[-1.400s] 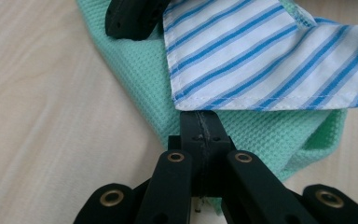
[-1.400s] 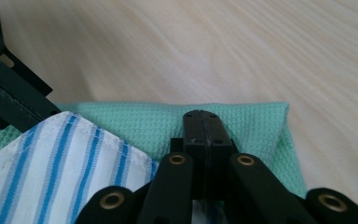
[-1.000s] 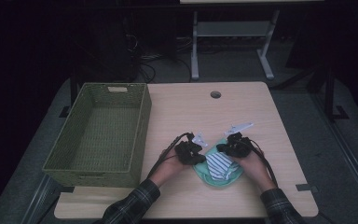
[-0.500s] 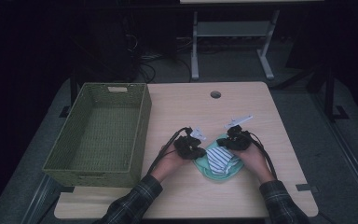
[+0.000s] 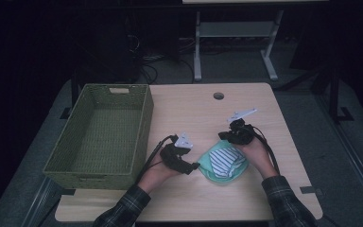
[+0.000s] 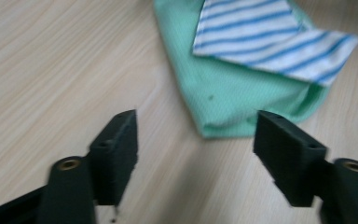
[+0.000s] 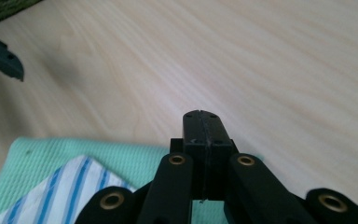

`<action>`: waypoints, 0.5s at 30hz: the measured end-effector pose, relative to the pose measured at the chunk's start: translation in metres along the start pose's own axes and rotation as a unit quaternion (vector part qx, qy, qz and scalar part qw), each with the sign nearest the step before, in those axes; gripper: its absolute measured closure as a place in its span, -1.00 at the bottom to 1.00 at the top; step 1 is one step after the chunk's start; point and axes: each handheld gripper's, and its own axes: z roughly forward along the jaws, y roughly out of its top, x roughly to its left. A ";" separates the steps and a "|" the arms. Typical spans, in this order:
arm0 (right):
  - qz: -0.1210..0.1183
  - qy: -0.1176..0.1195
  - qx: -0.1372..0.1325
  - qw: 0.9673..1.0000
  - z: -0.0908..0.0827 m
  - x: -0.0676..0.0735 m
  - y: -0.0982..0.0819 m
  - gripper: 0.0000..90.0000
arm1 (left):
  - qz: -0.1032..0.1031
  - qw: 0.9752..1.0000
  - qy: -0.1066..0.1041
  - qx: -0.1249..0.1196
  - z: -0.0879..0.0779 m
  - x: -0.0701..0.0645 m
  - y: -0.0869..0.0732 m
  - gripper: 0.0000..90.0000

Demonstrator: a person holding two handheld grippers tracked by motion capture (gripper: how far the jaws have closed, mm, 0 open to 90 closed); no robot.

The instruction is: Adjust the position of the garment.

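Observation:
A green cloth (image 5: 215,172) lies on the table with a folded blue-and-white striped cloth (image 5: 224,160) on top of it. My left gripper (image 5: 196,166) sits just left of the green cloth (image 6: 233,93). Its jaws have just been opening and stand wide apart in the left gripper view (image 6: 198,140); the cloth's corner lies just ahead of them and the pads touch nothing. My right gripper (image 5: 226,135) hovers over the far edge of the green cloth (image 7: 51,154), shut (image 7: 203,122) with nothing between its jaws. The striped cloth (image 7: 65,191) shows below it.
A green woven basket (image 5: 144,124) stands empty on the table's left side, close to my left hand. The wooden table (image 5: 194,109) has a round cable hole (image 5: 218,96) near its far edge. Metal desk legs (image 5: 197,47) stand beyond the table.
My left gripper has let go, opened its jaws and drawn back to the left from the cloths. My right gripper has lifted slightly and stays shut.

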 end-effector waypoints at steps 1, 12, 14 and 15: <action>-0.001 0.001 0.001 1.000 0.001 -0.002 0.001 1.00 | -0.002 1.000 0.003 0.002 0.000 0.000 -0.003 -0.47; -0.002 0.000 0.032 0.999 0.026 -0.011 0.003 1.00 | -0.002 1.000 0.010 0.021 0.007 -0.008 -0.030 -0.71; 0.001 -0.002 0.036 0.999 0.028 -0.012 0.002 1.00 | 0.004 0.999 0.014 0.030 0.008 -0.007 -0.033 -0.72; -0.001 -0.004 0.037 0.999 0.028 -0.013 0.002 1.00 | 0.006 0.999 0.015 0.031 0.009 -0.007 -0.034 -0.72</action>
